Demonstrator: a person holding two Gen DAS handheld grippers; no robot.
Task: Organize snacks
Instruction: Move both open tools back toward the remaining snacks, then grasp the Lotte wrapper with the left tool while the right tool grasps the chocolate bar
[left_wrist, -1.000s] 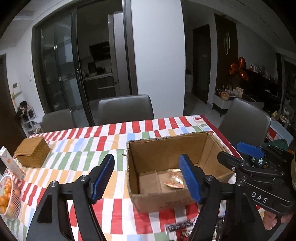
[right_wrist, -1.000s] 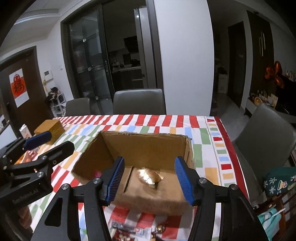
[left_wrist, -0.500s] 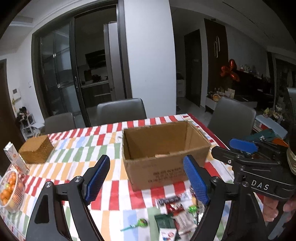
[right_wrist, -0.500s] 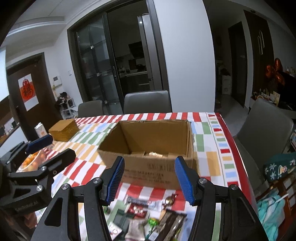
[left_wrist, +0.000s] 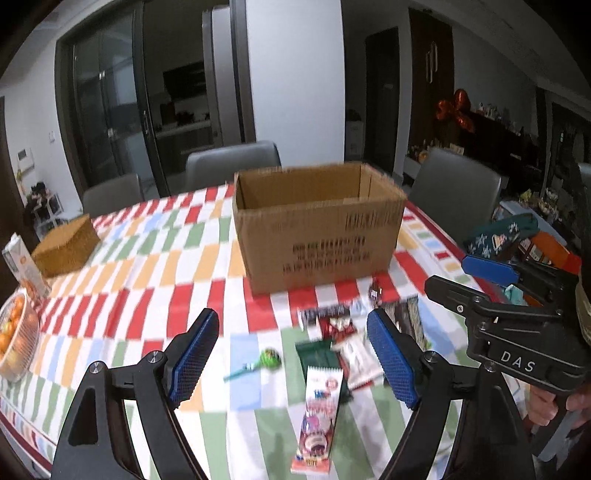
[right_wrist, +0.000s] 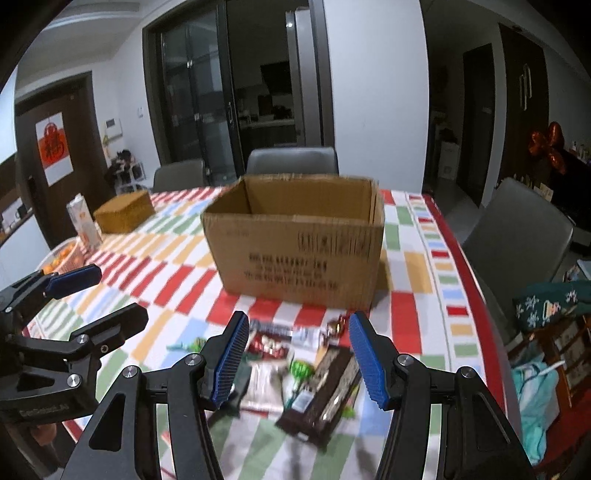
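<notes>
While both grippers hung above the near end of the table (left_wrist: 155, 266), neither held anything. The left gripper (left_wrist: 291, 356) had its blue pads (left_wrist: 192, 356) spread wide, and the right gripper (right_wrist: 295, 360) was likewise wide open over the snacks (right_wrist: 295, 369).

The snacks lay loose on the striped cloth just in front of the open box (left_wrist: 317, 229), apart from its front wall. From the left wrist a long white-and-pink packet (left_wrist: 319, 413) showed nearest the camera, with a green lollipop (left_wrist: 269, 359) to its left, a dark green packet (left_wrist: 317, 352) behind it, and a red wrapper (left_wrist: 338, 326) closer to the box. That packet did not appear in the right wrist view, where a dark brown bar (right_wrist: 321, 391) lay between the fingers instead, beside a green sweet (right_wrist: 300, 369) and a small red-and-gold candy (right_wrist: 334, 326).

Only the left wrist view caught the fruit bowl (left_wrist: 14, 343) clearly at the table's left edge, with a carton (left_wrist: 22, 266) and a woven box (left_wrist: 66, 247) behind it; the right wrist view showed these far smaller. Each camera saw the other gripper at its side. Neither view looked down into the box, so its contents could not be told.
</notes>
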